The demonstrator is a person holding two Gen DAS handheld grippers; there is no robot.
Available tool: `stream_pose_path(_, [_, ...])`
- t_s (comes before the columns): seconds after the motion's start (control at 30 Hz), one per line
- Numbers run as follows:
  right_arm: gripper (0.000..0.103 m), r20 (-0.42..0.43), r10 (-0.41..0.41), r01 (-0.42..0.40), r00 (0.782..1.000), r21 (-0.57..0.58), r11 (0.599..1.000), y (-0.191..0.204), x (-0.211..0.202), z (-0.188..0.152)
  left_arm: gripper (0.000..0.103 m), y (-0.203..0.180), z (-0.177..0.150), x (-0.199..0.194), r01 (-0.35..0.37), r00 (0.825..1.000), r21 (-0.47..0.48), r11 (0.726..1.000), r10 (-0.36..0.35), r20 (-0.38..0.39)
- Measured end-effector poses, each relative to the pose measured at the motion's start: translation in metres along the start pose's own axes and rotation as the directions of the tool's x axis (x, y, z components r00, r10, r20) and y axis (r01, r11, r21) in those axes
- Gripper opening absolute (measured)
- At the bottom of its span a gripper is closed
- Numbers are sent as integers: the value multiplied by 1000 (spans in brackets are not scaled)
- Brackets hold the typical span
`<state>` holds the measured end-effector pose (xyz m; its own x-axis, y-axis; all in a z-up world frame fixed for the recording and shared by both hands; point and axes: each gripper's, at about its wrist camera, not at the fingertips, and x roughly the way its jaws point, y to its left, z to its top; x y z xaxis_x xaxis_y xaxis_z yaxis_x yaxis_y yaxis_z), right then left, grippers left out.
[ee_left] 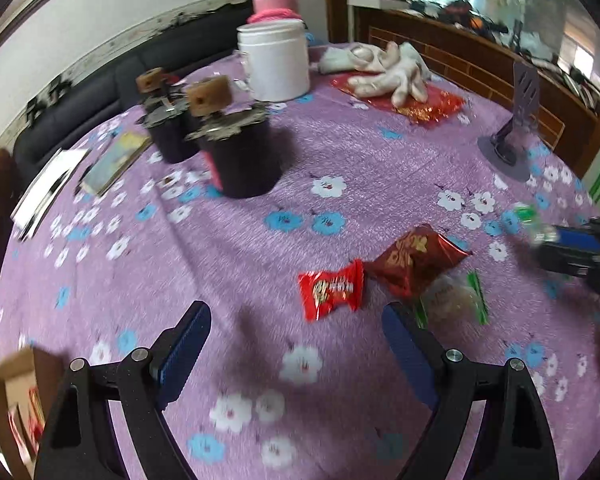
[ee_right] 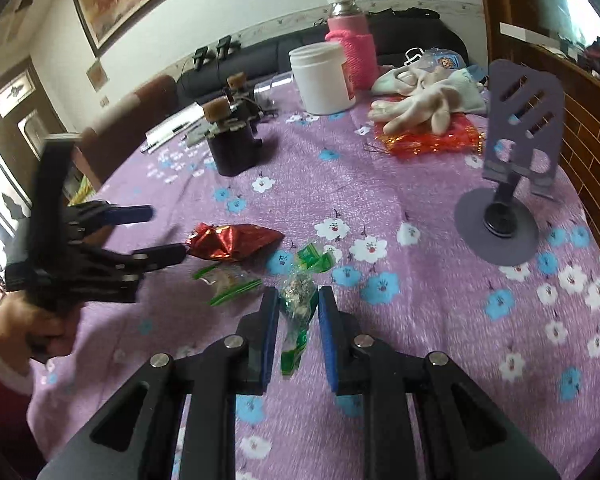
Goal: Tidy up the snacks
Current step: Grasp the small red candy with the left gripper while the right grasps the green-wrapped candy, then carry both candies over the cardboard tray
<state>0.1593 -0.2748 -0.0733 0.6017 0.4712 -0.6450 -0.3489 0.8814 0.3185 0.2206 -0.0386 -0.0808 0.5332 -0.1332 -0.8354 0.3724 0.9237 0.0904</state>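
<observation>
Leftmost, the left gripper (ee_left: 296,344) hangs with its jaws wide and nothing between them above the surface (ee_left: 228,248), a purple cloth printed with white and blue flowers. Just ahead lies a glossy red candy packet (ee_left: 331,289), then a crinkled dark-red foil bag (ee_left: 414,264) touching a clear green-edged pouch (ee_left: 454,298). Farther right, the right gripper (ee_right: 299,296) has its jaws narrowed, clamping a crumpled green-and-clear wrapper (ee_right: 299,300).
</observation>
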Motion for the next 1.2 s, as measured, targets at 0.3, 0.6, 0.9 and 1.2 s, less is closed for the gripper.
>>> stream_pose_path(0.3, [19,28,26,-27,999,46,999,-2,-11,-3,43,3,13,22,26,999,-42,999,-27,-23])
stream_pose_path(0.6, [19,31,50,-51,998,43,998,16,-4,-3,21,-4,1,11,30,1000,-86,996,-30,-2])
stream_pose_path(0.9, [19,17,94,-94,995,12,995,48,4,-7,20,9,-29,-32,-20,999,-199,980,28,38])
stream_pose_path(1.2, [19,-1,165,-165,986,-53,985,101,5,-14,21,24,-78,-84,-79,993,-311,947,101,56])
